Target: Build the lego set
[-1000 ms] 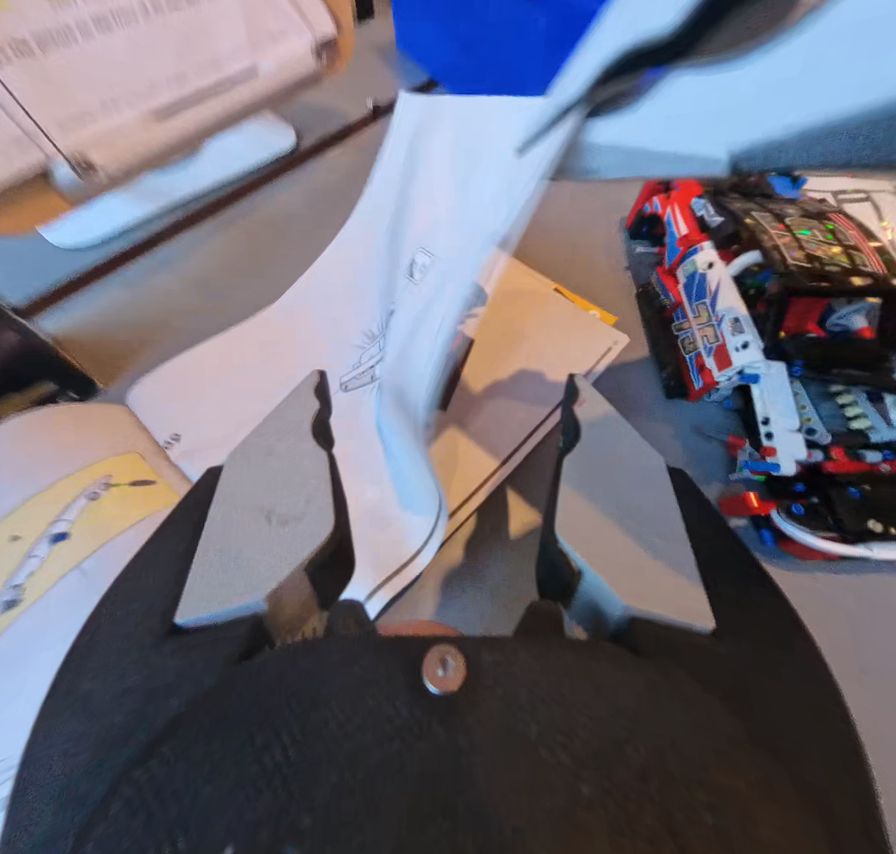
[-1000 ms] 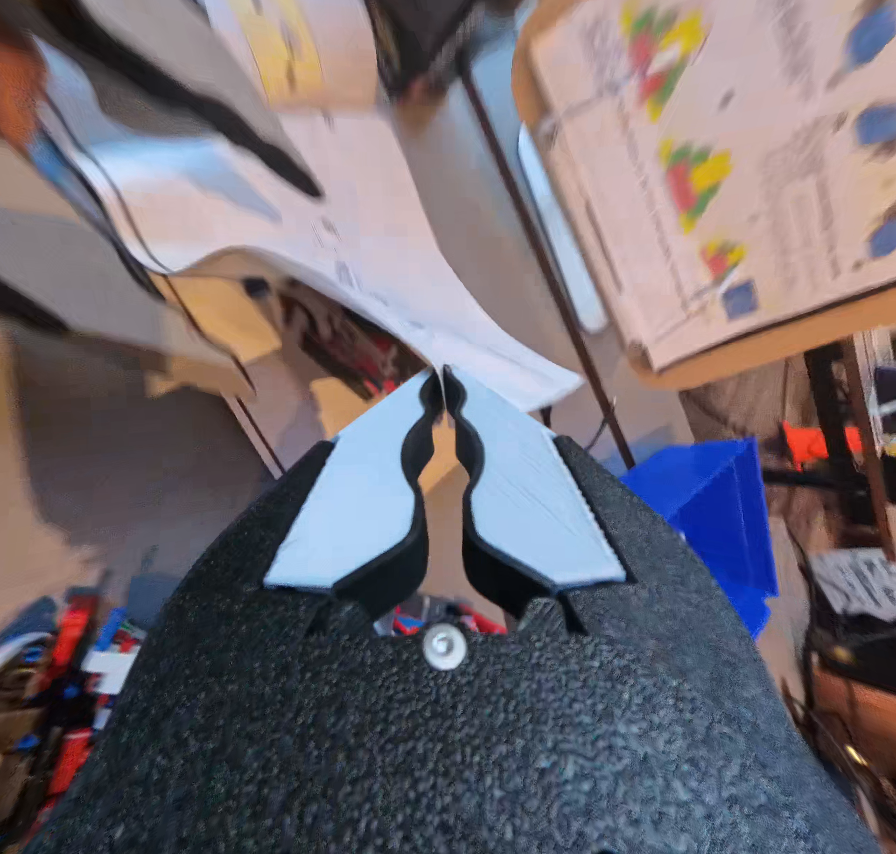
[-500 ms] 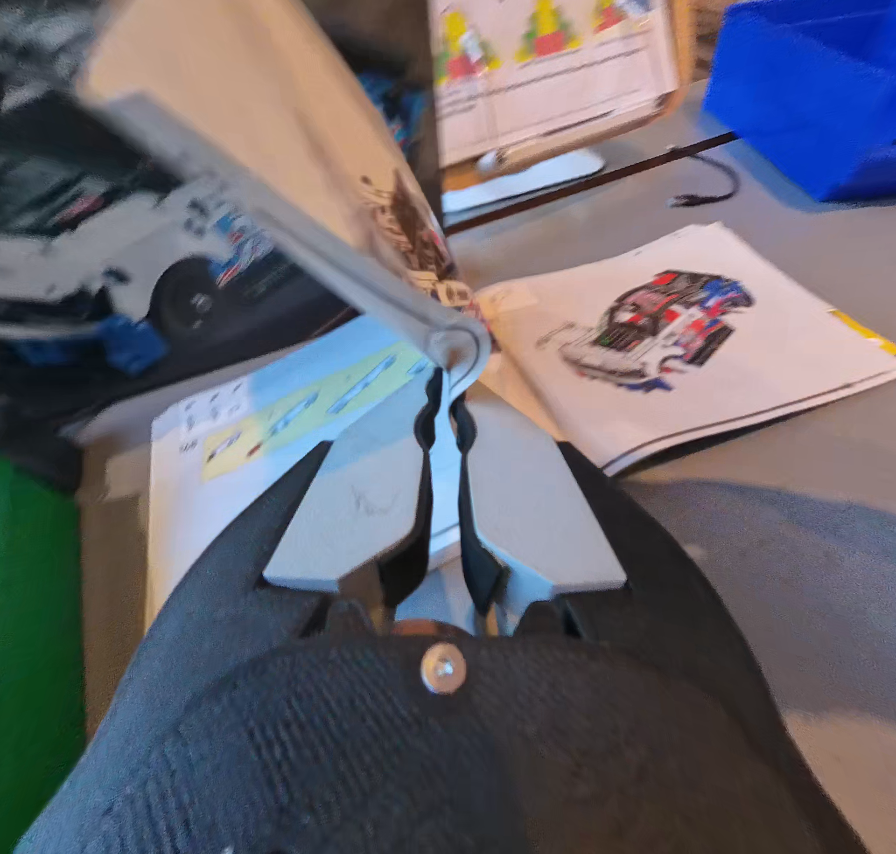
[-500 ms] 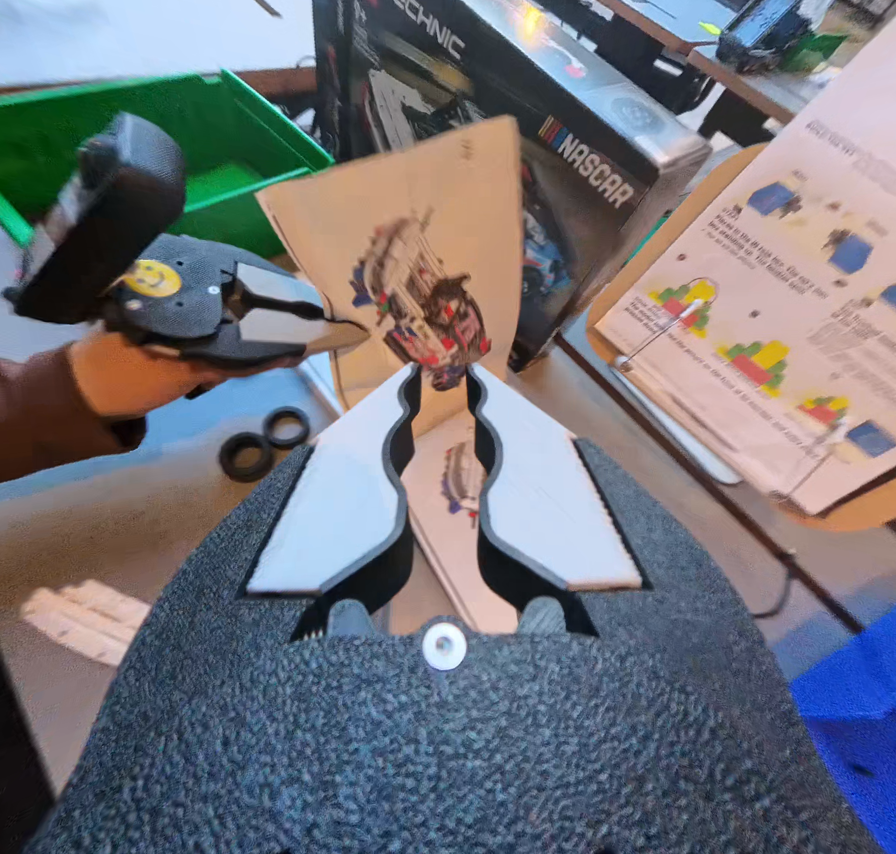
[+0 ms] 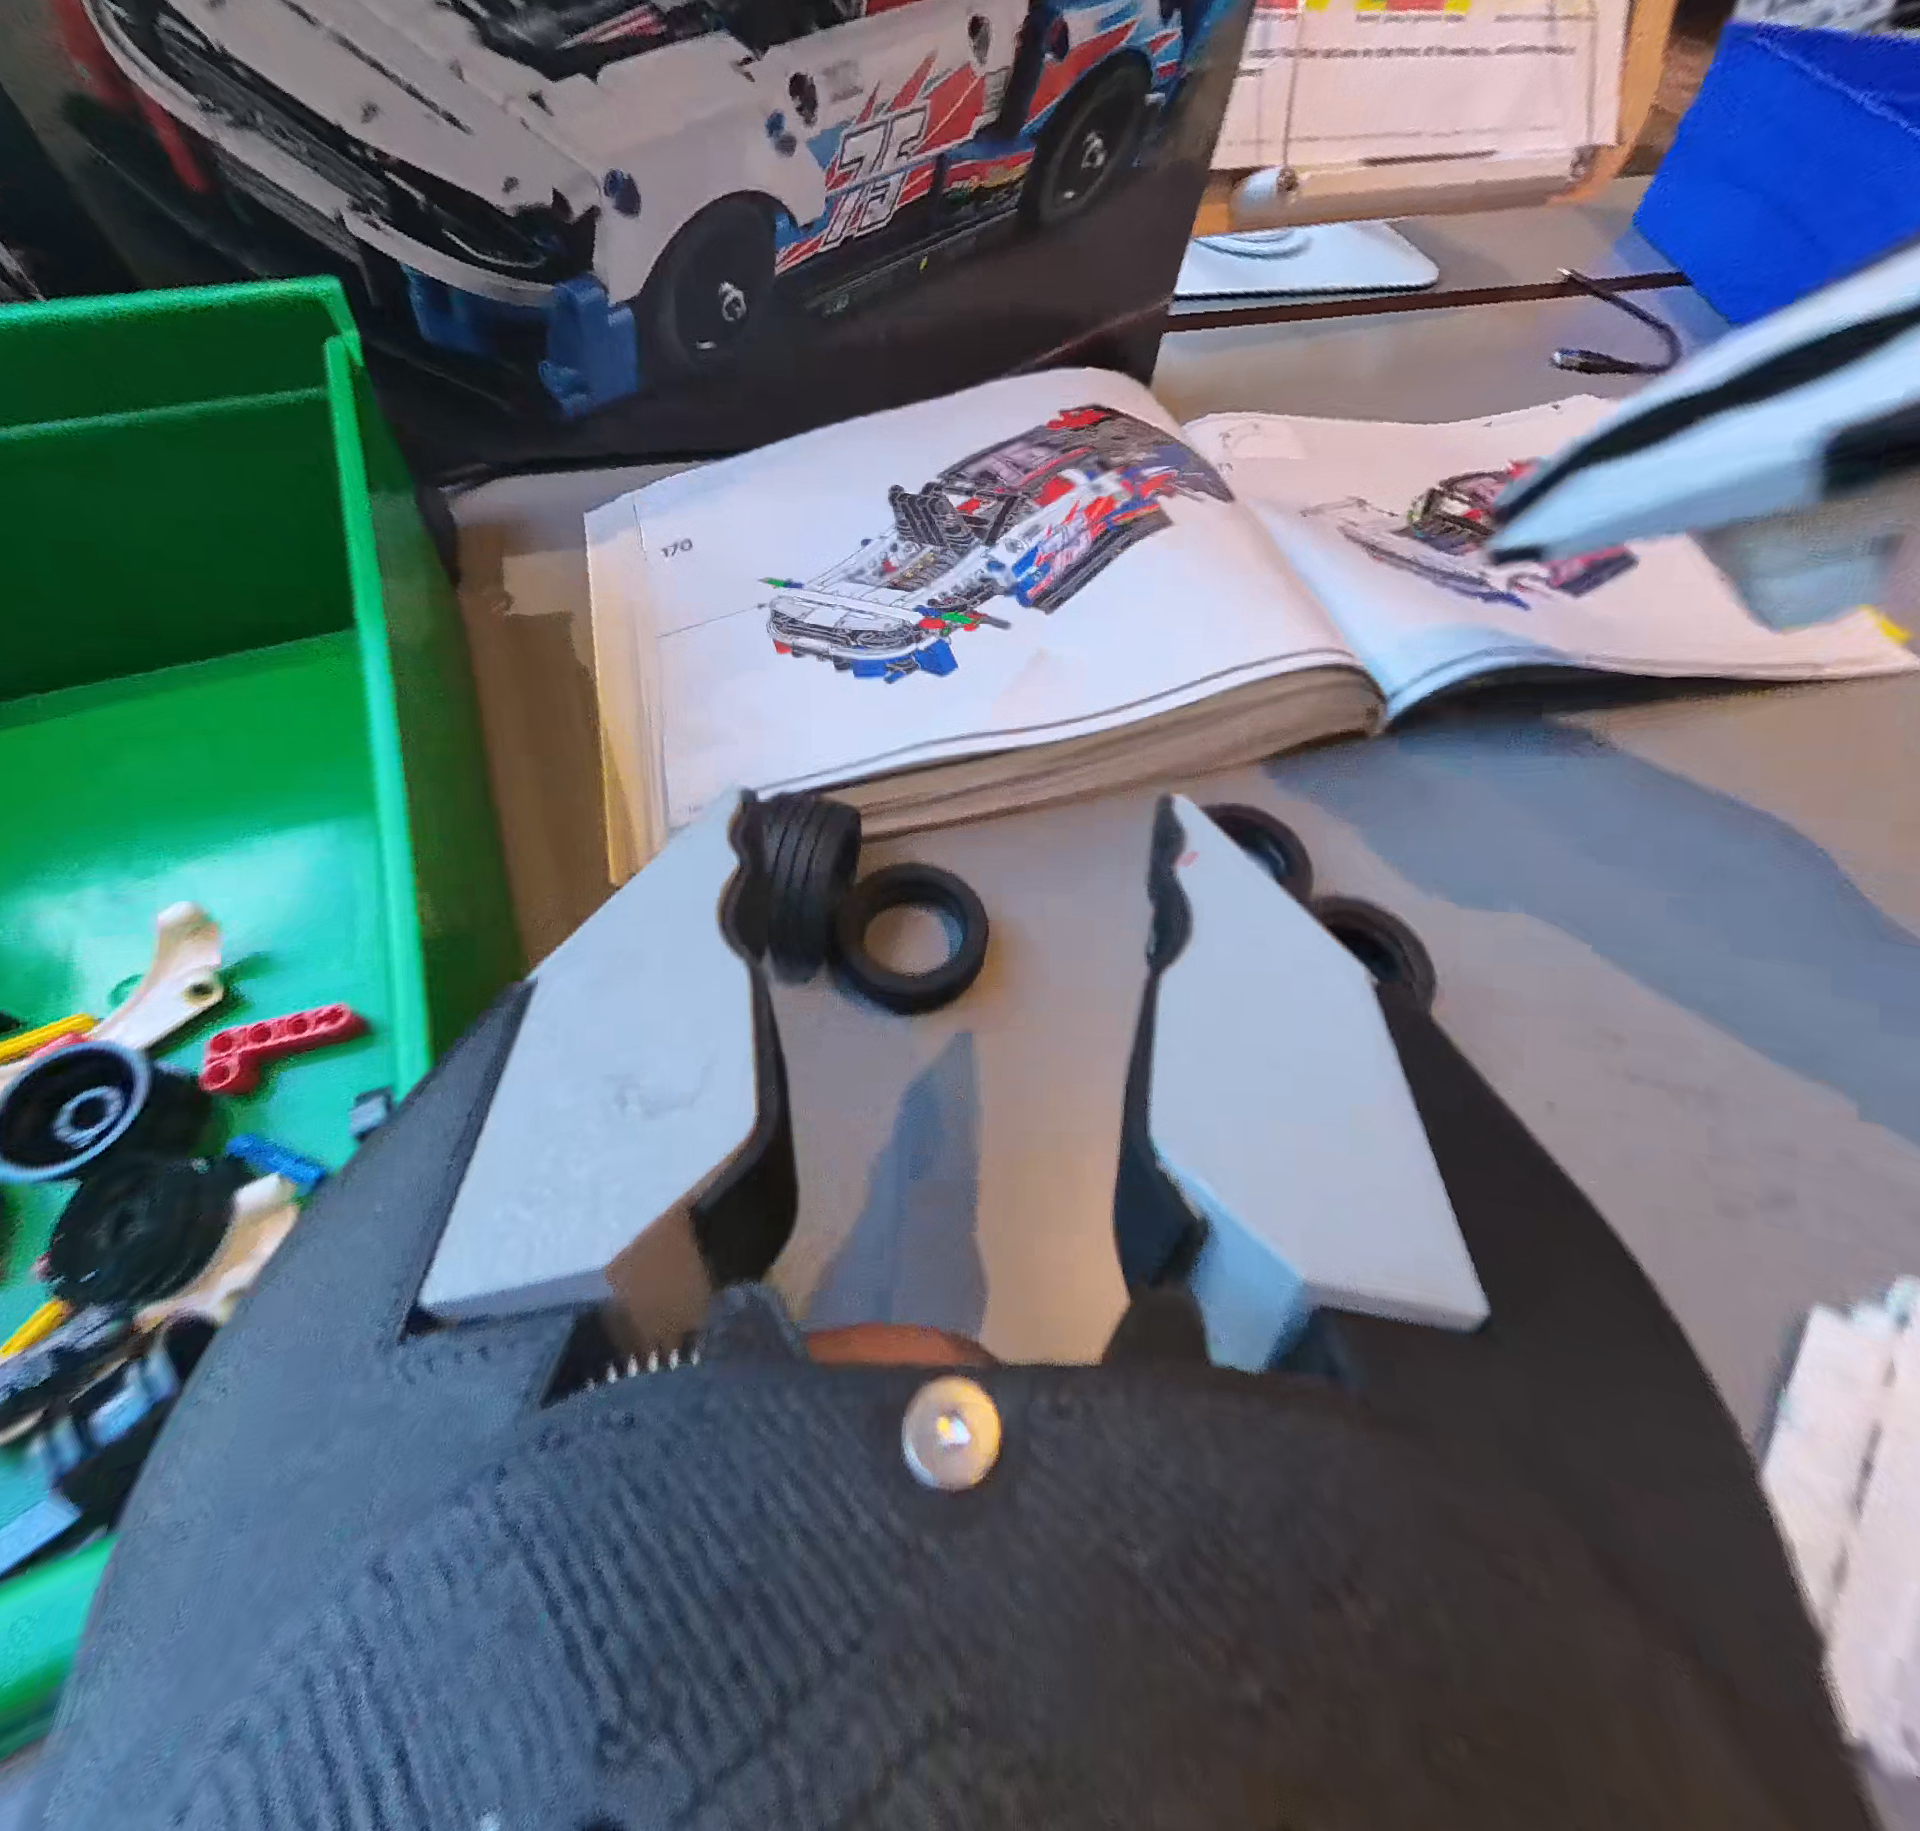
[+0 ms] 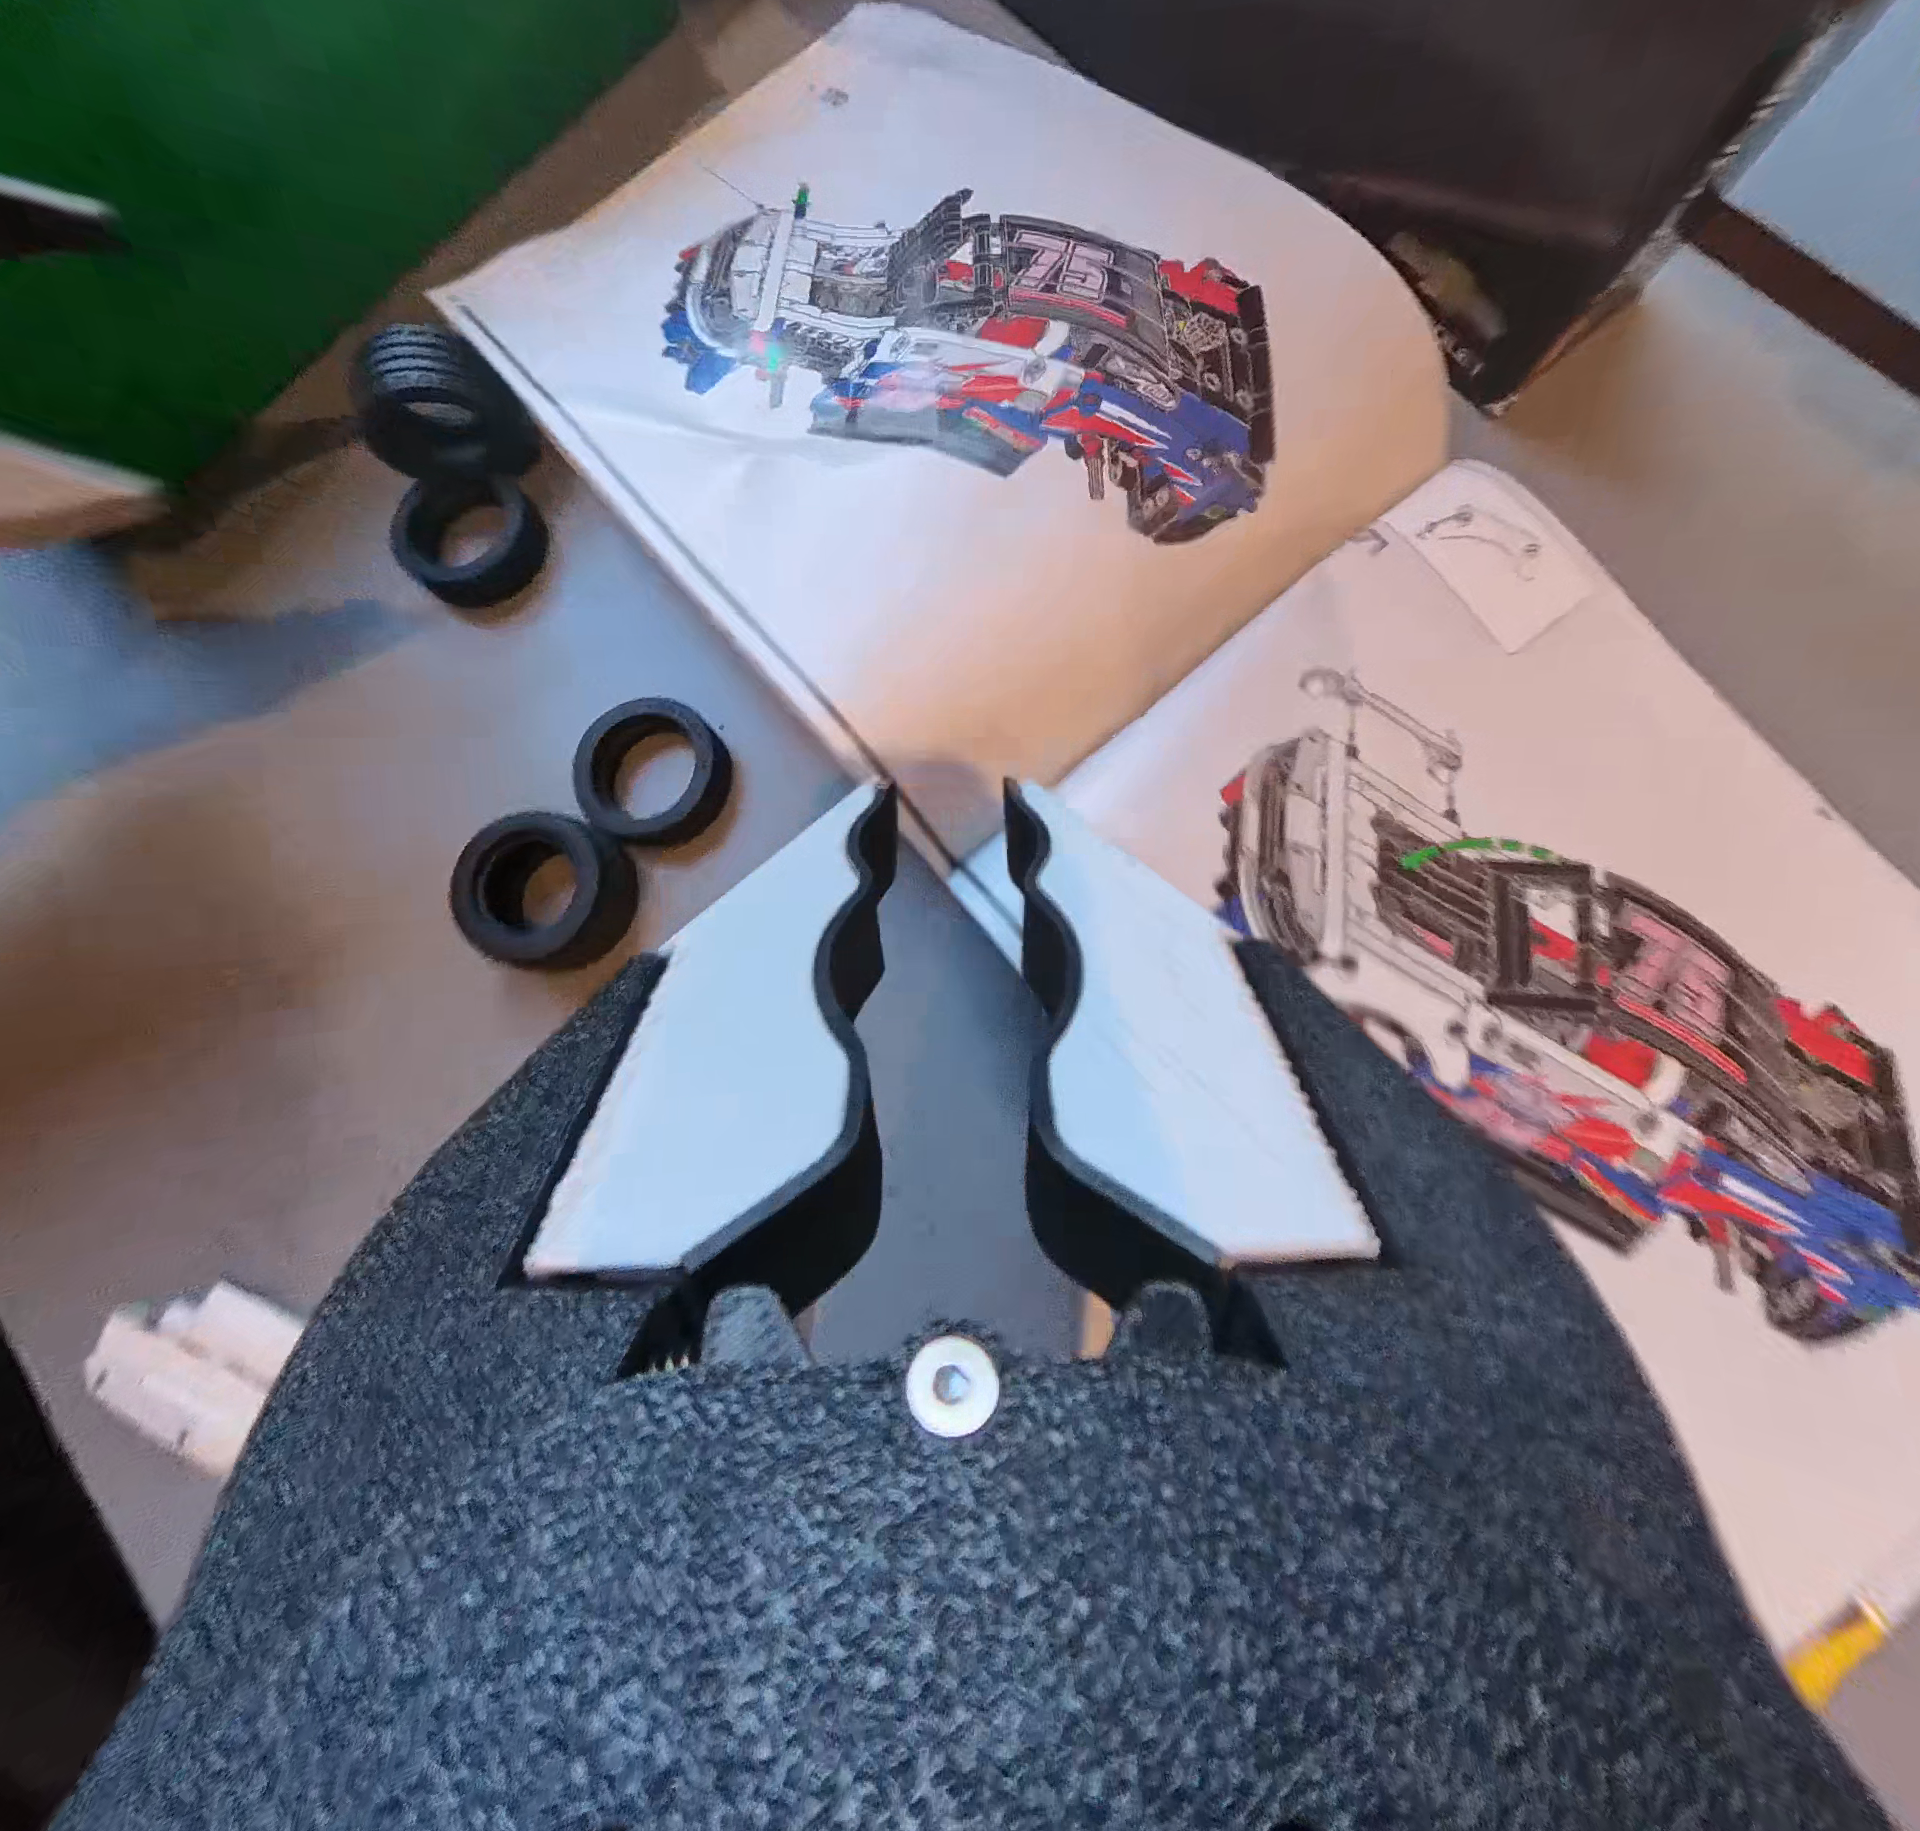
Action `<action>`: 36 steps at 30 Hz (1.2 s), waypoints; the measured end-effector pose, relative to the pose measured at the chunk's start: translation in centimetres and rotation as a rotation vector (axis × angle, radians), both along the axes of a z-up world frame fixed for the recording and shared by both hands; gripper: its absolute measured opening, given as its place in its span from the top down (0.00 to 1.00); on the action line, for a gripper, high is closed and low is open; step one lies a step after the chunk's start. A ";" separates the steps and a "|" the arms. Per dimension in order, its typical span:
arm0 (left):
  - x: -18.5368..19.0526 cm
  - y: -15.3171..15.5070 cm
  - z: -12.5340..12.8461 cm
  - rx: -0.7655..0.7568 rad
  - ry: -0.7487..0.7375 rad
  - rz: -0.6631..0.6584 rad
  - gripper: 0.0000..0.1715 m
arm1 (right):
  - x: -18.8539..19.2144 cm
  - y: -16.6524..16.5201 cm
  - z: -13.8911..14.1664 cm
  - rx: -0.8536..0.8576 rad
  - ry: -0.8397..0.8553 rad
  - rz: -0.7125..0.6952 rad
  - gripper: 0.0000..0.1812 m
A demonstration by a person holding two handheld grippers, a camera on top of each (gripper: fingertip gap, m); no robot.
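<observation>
Grey tabletop [image 5: 1621, 960] fills the left wrist view. My left gripper [image 5: 951, 825] hangs above it with its jaws apart and nothing between them. One black tyre [image 5: 912, 936] lies flat just beyond the tips, beside an upright stack of tyres [image 5: 805, 851]. Behind them the instruction booklet [image 5: 1039, 638] lies open and flat, the set's box [image 5: 644, 140] standing past it. A green bin [image 5: 208, 742] of loose parts sits to the left.

Right wrist view: my right gripper [image 6: 948, 805] is slightly apart, empty, poised over the booklet's near edge [image 6: 935, 576]. Two separate tyres [image 6: 582, 836] lie left of it, touching each other.
</observation>
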State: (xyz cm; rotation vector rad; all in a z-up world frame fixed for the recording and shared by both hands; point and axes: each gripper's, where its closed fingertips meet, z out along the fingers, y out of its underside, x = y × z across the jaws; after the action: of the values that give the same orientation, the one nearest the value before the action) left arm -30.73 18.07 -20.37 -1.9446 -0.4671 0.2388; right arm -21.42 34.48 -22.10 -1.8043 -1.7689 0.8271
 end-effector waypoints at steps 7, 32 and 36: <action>2.6 -2.6 -2.1 -0.029 0.187 -0.107 0.59 | -6.1 -1.1 -6.0 -0.007 -0.130 0.010 0.94; 8.2 -2.2 -0.5 0.213 0.226 -0.525 0.71 | 15.0 -15.1 -3.0 0.089 0.016 0.687 0.78; 8.6 -2.0 -0.7 0.195 0.239 -0.545 0.71 | 15.4 -15.9 -5.5 0.199 -0.053 0.735 0.75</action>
State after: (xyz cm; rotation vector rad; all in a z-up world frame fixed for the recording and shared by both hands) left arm -22.16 16.05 -21.08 -1.7493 0.1957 0.0667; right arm -6.05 18.56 -27.63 -1.0404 -2.4888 0.8171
